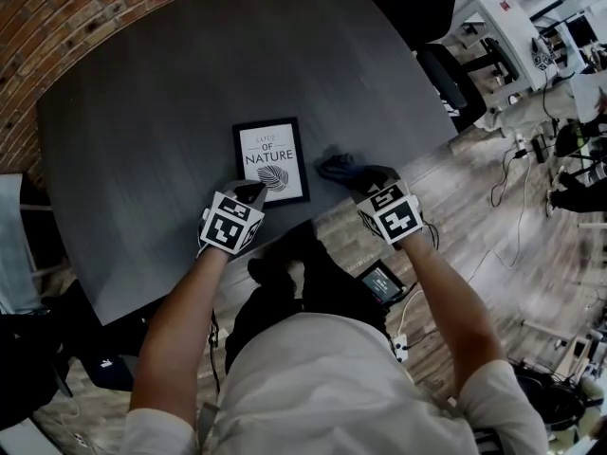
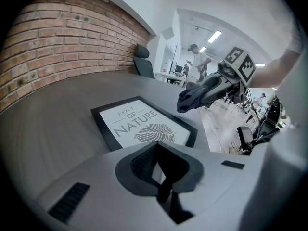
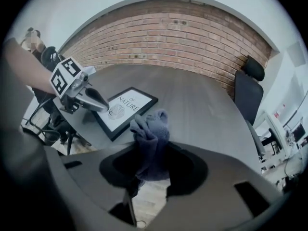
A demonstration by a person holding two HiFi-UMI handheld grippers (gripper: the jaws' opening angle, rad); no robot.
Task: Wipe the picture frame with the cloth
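A black picture frame [image 1: 271,160] with a white print reading "NATURE" lies flat on the dark table [image 1: 142,112], near its front edge. My left gripper [image 1: 250,195] is shut, its tips at the frame's near left corner; whether they touch the frame [image 2: 144,126] is unclear. To the right of the frame, my right gripper [image 1: 365,175] is shut on a bunched dark blue cloth [image 1: 340,167], which hangs from the jaws above the table edge. In the right gripper view the cloth [image 3: 150,143] fills the gap between the jaws, with the frame [image 3: 126,109] beyond it.
The table's front edge runs just below both grippers, with wooden floor [image 1: 493,216] beyond. A brick wall [image 1: 57,27] backs the table. A black office chair [image 3: 250,90] stands at the far right end. Desks, cables and equipment [image 1: 531,55] crowd the right side.
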